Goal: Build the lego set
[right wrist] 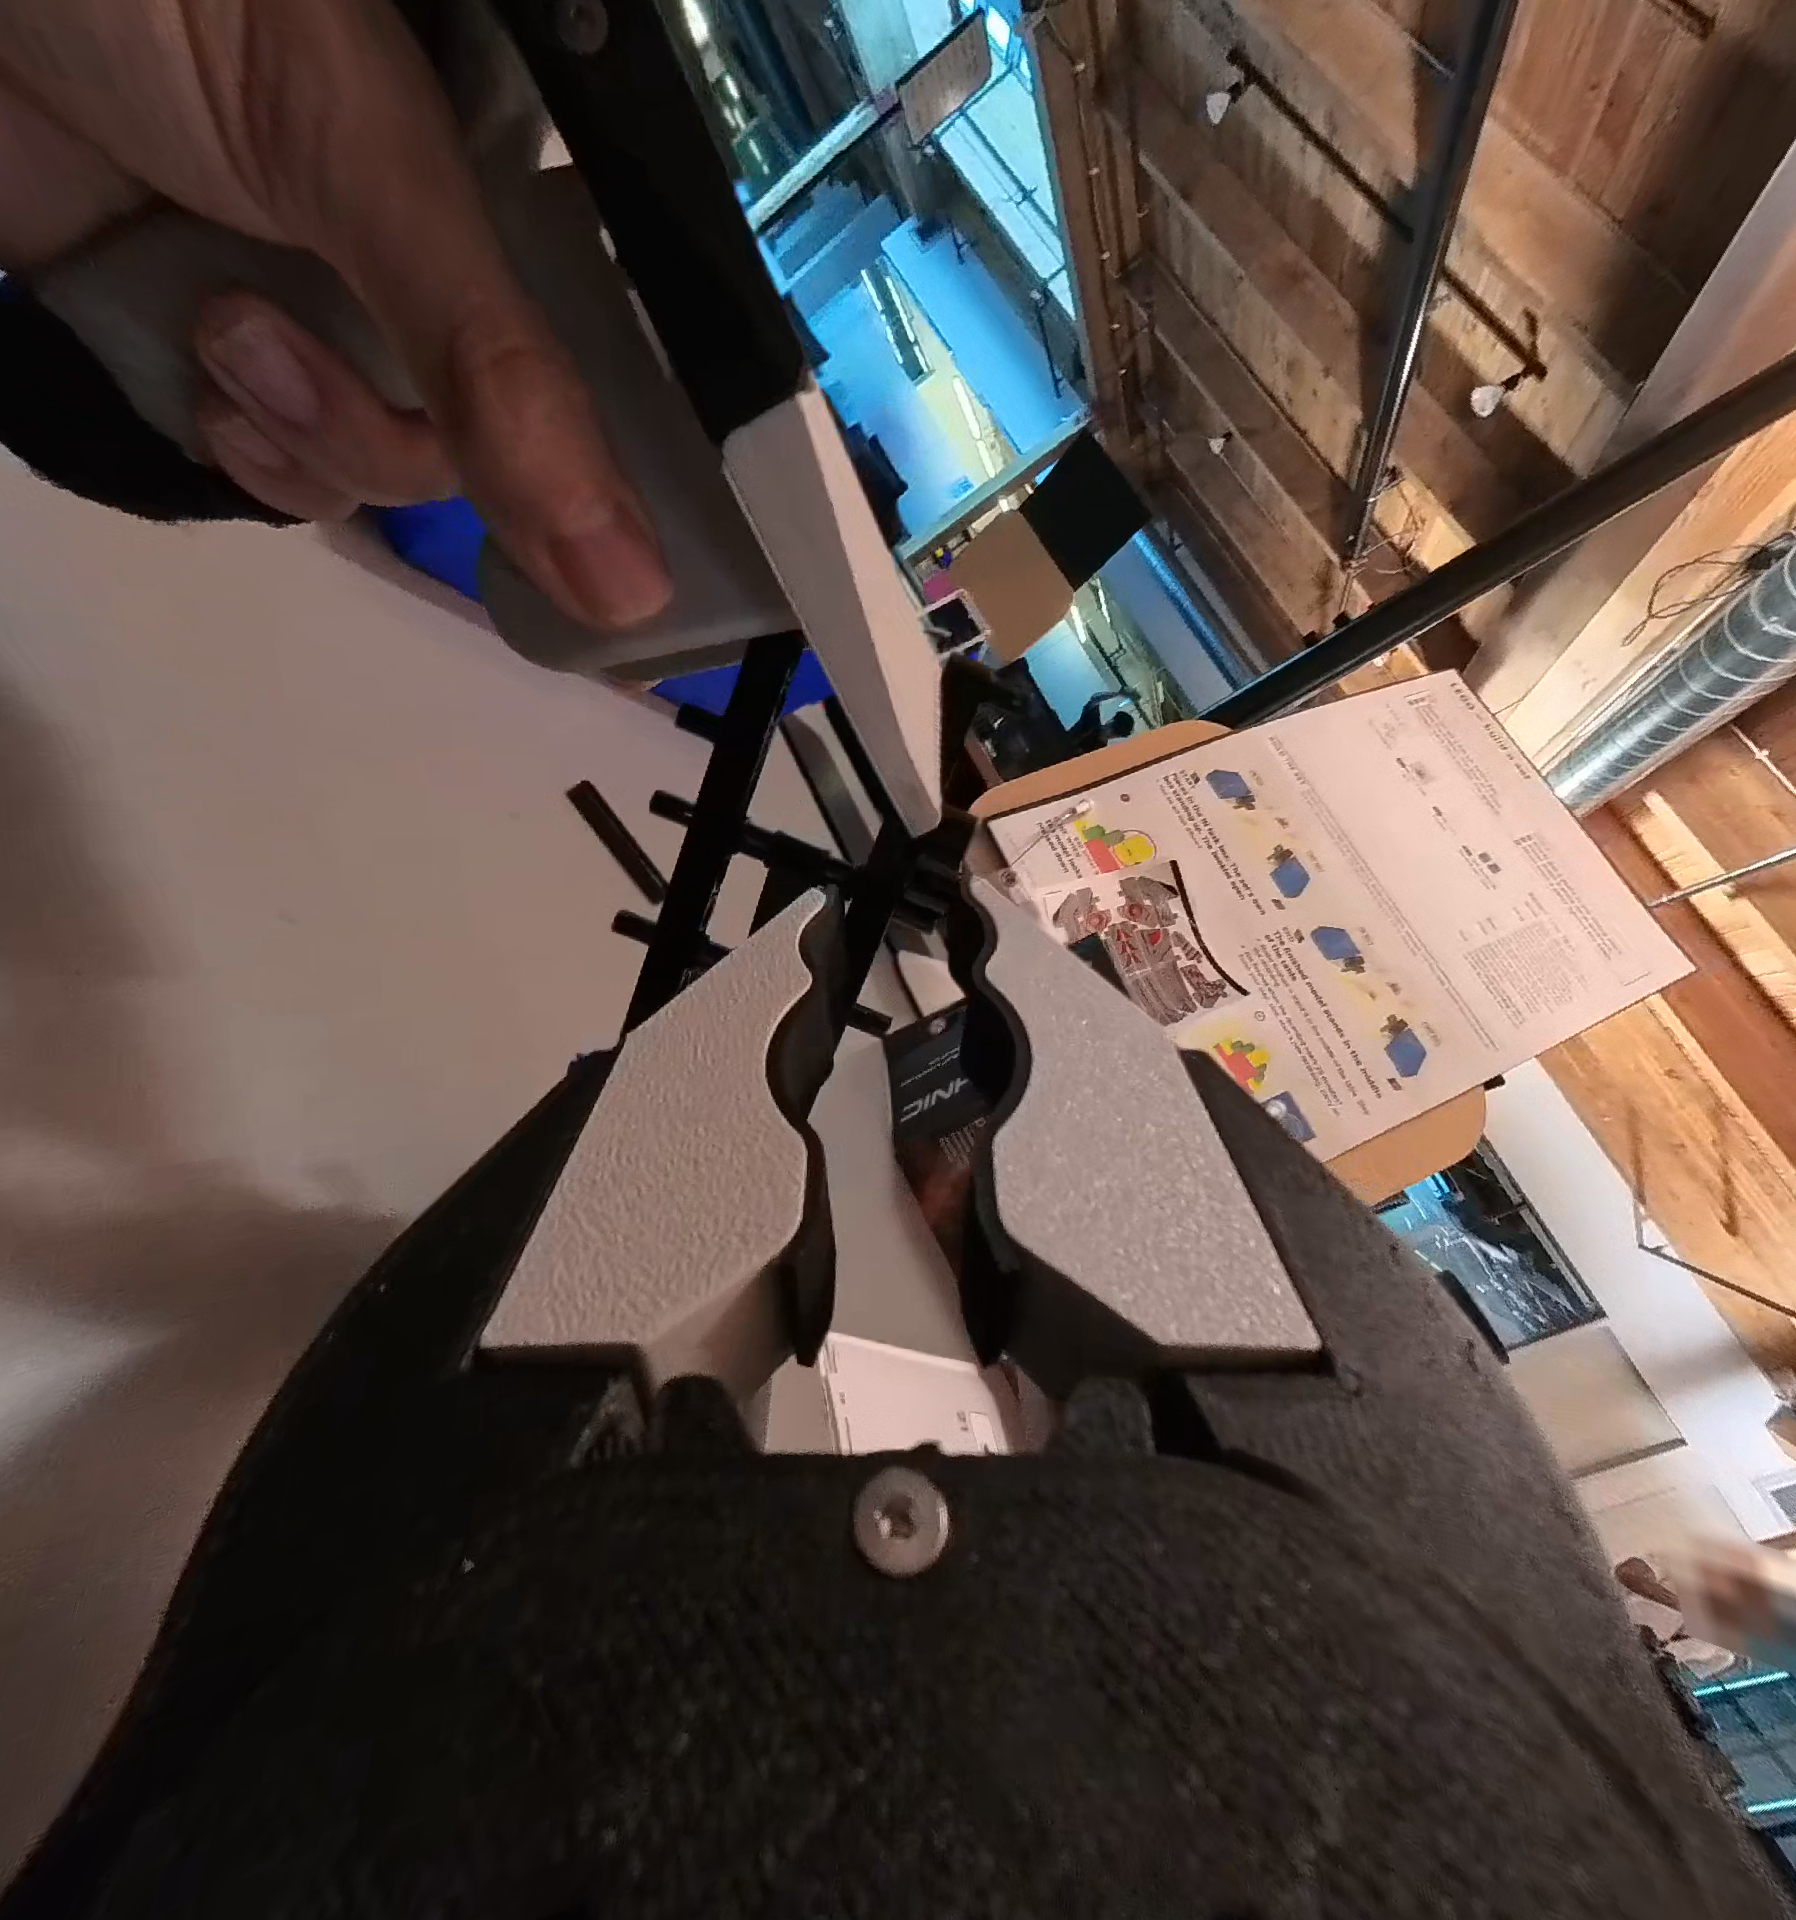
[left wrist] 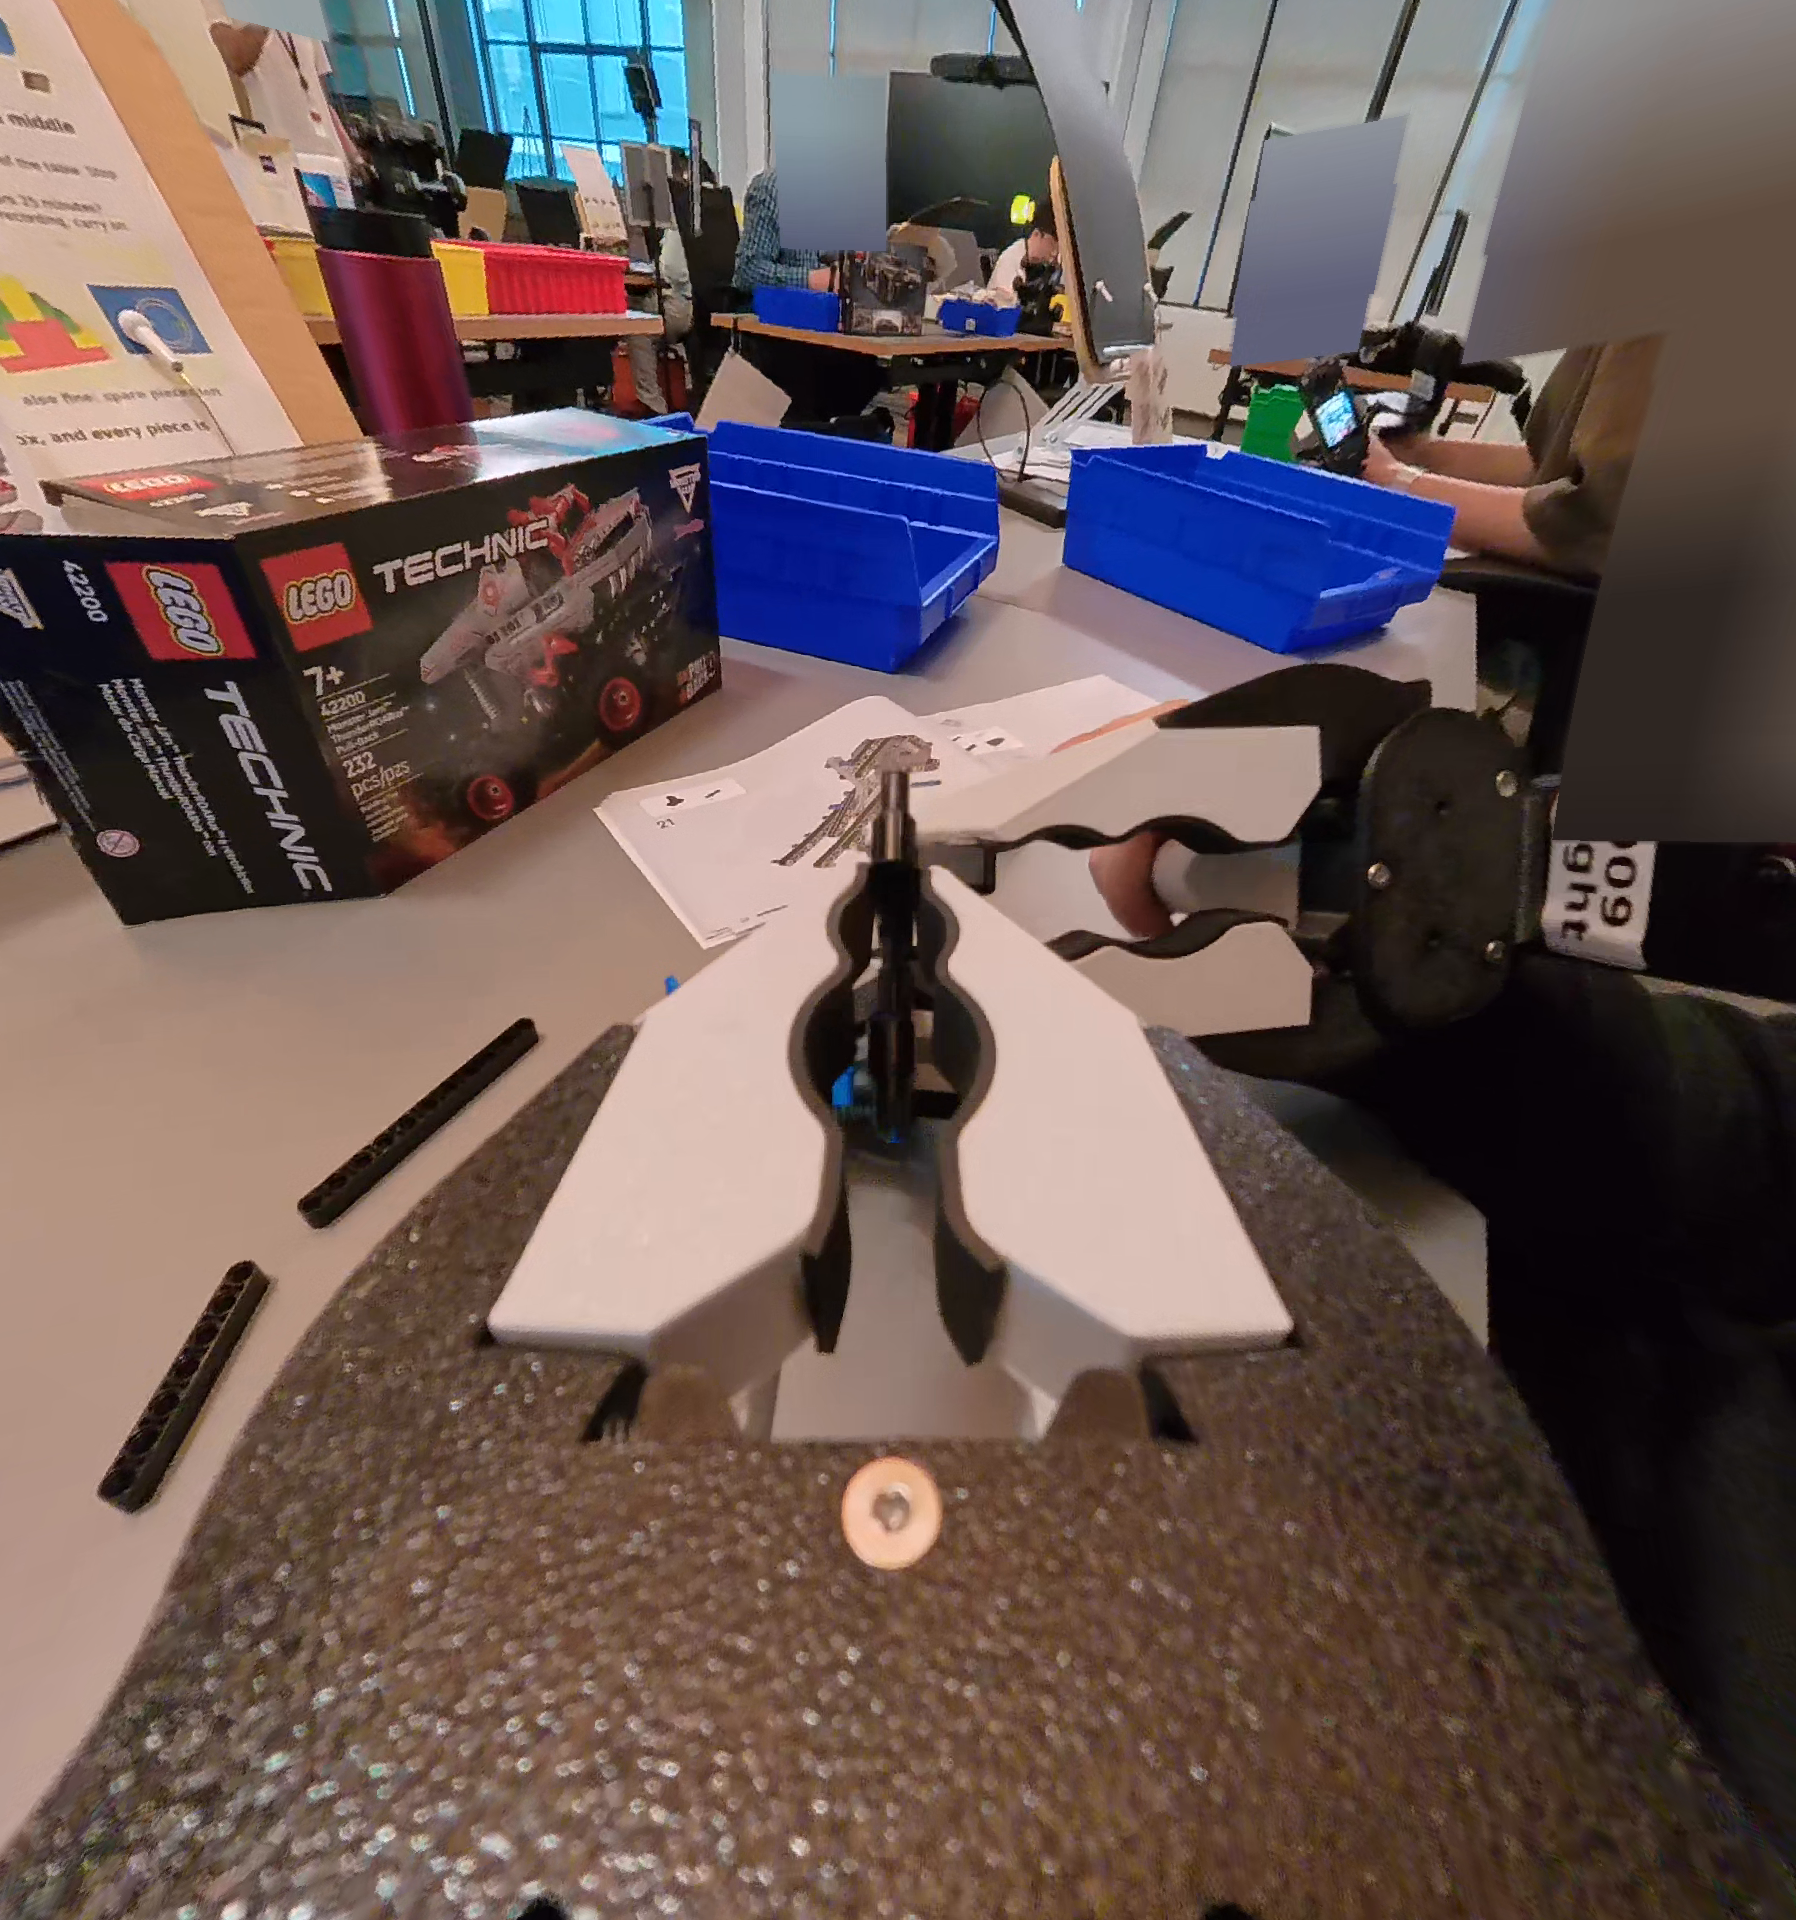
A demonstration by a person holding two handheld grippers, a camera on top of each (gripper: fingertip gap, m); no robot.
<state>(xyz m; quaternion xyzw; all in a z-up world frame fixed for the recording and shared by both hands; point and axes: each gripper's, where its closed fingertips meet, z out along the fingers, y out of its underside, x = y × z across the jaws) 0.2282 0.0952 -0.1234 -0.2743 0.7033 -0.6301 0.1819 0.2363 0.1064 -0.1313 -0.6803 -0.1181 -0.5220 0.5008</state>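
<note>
My left gripper (left wrist: 894, 883) is shut on a black lego assembly (left wrist: 892, 831) with blue pins, held above the grey table (left wrist: 250, 1039). Its end sticks out past the fingertips. My right gripper (left wrist: 1019, 883) comes in from the right, its tips close to that end. In the right wrist view the right gripper (right wrist: 899, 894) has its jaws apart around a black beam of the assembly (right wrist: 717, 821), which carries several pins. The left gripper's white finger (right wrist: 852, 623) reaches down to the same spot, with a hand (right wrist: 354, 260) on it.
Two loose black beams (left wrist: 416, 1122) (left wrist: 182, 1387) lie on the table at the left. The lego box (left wrist: 354, 644) stands behind them, and the open instruction booklet (left wrist: 769, 821) lies ahead. Two blue bins (left wrist: 852, 540) (left wrist: 1247, 540) sit farther back. A cardboard stand with a printed sheet (right wrist: 1341, 883) is at the far left. Left and right tips are no more than a few centimetres apart.
</note>
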